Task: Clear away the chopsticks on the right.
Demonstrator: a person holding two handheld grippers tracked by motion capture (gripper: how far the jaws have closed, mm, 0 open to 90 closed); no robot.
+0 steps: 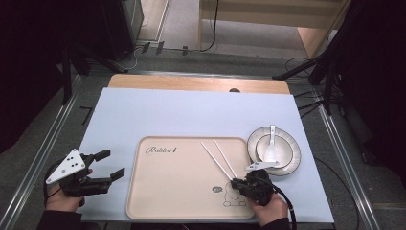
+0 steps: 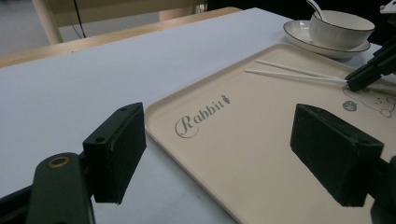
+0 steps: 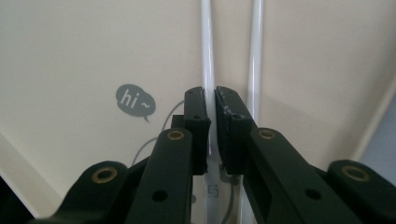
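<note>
A cream tray point(image 1: 177, 187) marked "Rabbit" lies on the pale table sheet. Two white chopsticks point(image 1: 216, 160) lie side by side on its right half, pointing away from me. My right gripper point(image 1: 234, 183) rests on the tray at their near ends. In the right gripper view, the right gripper point(image 3: 211, 100) is shut on the left chopstick point(image 3: 206, 56); the other chopstick point(image 3: 256, 60) runs just outside the right jaw. My left gripper point(image 1: 111, 163) hovers off the tray's left edge, open, and the left gripper point(image 2: 224, 149) has nothing between its jaws.
A white bowl point(image 1: 283, 146) with a white spoon point(image 1: 272, 136) in it stands on a plate point(image 1: 294, 165) just right of the tray. The wooden table edge point(image 1: 191, 82) runs along the far side. Cables and stand legs lie on the floor beyond.
</note>
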